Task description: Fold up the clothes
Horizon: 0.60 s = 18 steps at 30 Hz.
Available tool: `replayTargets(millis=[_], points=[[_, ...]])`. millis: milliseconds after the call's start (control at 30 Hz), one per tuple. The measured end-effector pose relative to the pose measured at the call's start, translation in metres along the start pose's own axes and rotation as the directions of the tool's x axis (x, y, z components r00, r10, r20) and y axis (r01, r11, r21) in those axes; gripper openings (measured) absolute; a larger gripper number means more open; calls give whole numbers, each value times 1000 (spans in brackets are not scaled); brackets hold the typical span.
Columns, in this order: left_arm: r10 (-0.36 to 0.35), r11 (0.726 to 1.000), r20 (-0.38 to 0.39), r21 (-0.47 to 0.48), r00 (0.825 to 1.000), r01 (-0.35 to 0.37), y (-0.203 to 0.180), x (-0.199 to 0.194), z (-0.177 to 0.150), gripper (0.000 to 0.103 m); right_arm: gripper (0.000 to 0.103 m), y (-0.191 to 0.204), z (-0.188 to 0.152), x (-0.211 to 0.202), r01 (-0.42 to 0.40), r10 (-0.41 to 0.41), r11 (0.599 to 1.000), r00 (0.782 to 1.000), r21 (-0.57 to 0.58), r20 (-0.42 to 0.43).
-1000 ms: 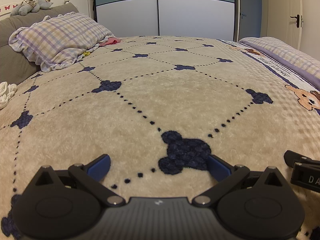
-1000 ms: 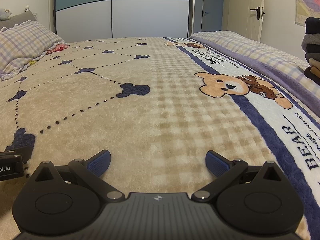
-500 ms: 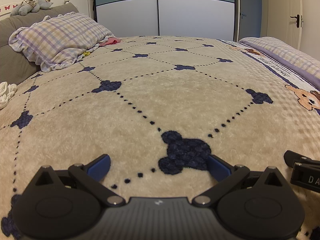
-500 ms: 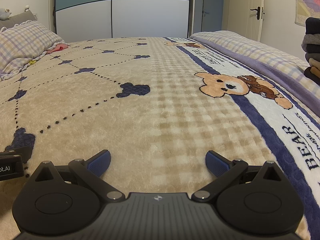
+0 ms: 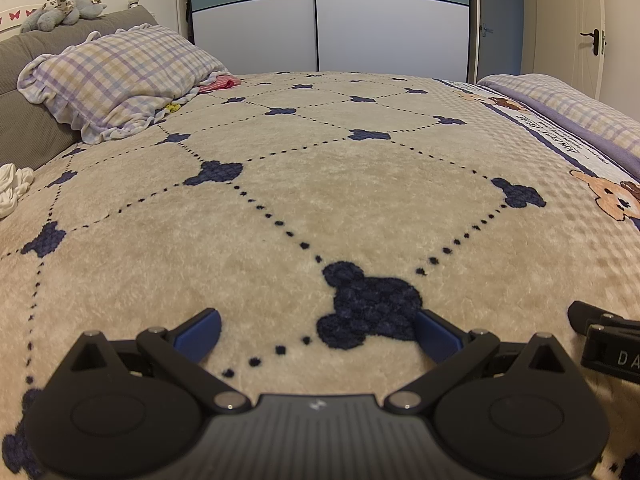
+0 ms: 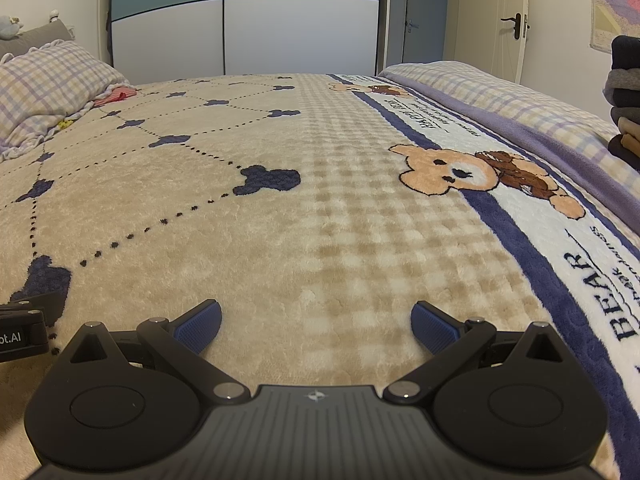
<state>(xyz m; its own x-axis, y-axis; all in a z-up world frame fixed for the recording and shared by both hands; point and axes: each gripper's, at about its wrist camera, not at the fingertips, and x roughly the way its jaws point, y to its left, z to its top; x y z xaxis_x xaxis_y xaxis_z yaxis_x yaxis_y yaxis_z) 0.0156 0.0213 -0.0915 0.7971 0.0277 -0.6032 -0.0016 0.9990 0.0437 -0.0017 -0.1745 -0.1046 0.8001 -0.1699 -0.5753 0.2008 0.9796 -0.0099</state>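
Two claws sit low at the bottom of each frame, side by side over the bed. The left claw (image 5: 316, 334) has its blue fingers (image 5: 198, 332) spread wide apart, and nothing is between them. It rests just over a dark blue mouse shape (image 5: 368, 308) sewn into the fuzzy blanket (image 5: 340, 200). The right claw (image 6: 316, 326) is spread just as wide and holds nothing too. Its edge also peeks in at the lower right of the left view, so the two are close neighbours.

Past the claws, the blanket runs flat and bare across the middle of both frames. No clothes lie on it near the claws. Farther up on the right there is a bear picture (image 6: 448, 170) on the blanket.

The clothes are far off. A white bundle (image 5: 14, 190) sits at the left edge. A small pink cloth (image 5: 218, 83) lies by the checked pillow (image 5: 116, 80) in the upper left. A stack of folded clothes (image 6: 626, 100) shows at the right edge. Behind it all stands a big wardrobe (image 5: 320, 20).

I think folding has not started on a new piece. Next, a claw likely needs to reach far out, maybe to the white bundle, pinch it, and bring it to the bare middle to spread it out.
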Motion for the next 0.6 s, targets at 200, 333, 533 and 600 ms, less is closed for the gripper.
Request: replayTargets(millis=[200, 333, 533, 600], points=[[0, 1000, 0, 0, 1000, 0, 0, 0, 0, 103, 103, 2, 0, 1, -4, 4, 1000, 1000, 1, -7], [0, 1000, 0, 0, 1000, 0, 0, 0, 0, 103, 103, 2, 0, 0, -10, 11, 1000, 1000, 10, -5], [0, 1000, 0, 0, 1000, 0, 0, 0, 0, 103, 103, 6, -1, -1, -8, 9, 1000, 1000, 10, -5], [0, 1000, 0, 0, 1000, 0, 0, 0, 0, 103, 103, 5, -1, -1, -8, 8, 1000, 1000, 9, -5]])
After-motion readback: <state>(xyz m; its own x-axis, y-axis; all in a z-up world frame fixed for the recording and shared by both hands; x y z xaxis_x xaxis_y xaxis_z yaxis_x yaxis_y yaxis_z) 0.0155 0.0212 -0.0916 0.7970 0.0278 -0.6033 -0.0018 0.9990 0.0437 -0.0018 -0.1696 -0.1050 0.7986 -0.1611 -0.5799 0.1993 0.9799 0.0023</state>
